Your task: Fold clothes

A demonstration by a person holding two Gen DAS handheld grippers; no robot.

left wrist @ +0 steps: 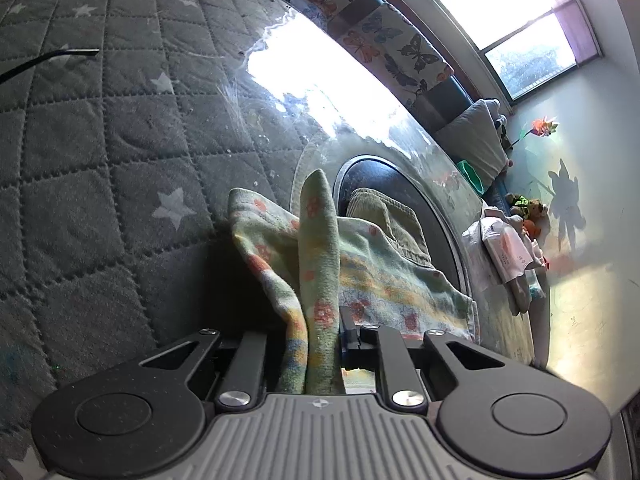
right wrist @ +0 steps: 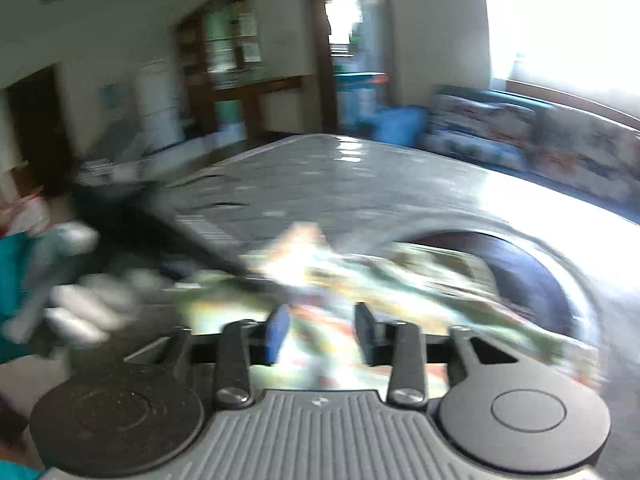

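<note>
With a fold of the pale green flower-printed knit garment [left wrist: 320,264] already pinched, the step in hand looks like drawing that edge out flat across the grey quilted star-patterned mattress [left wrist: 100,184] before laying it over. It would be done best by keeping the pinch near the hem, pulling low and evenly along the mattress, and taking a second corner with the other hand so the cloth stays square.

The left tool [left wrist: 316,340] is nearly together, clamped on a bunched fold of the garment that stands up between its jaws. The rest spills over a round dark basin [left wrist: 420,208] near the mattress's far edge, beside an olive corduroy piece [left wrist: 384,212].

The right tool [right wrist: 322,332] stands partly apart over the same blurred floral cloth, gripping nothing I can make out.
</note>
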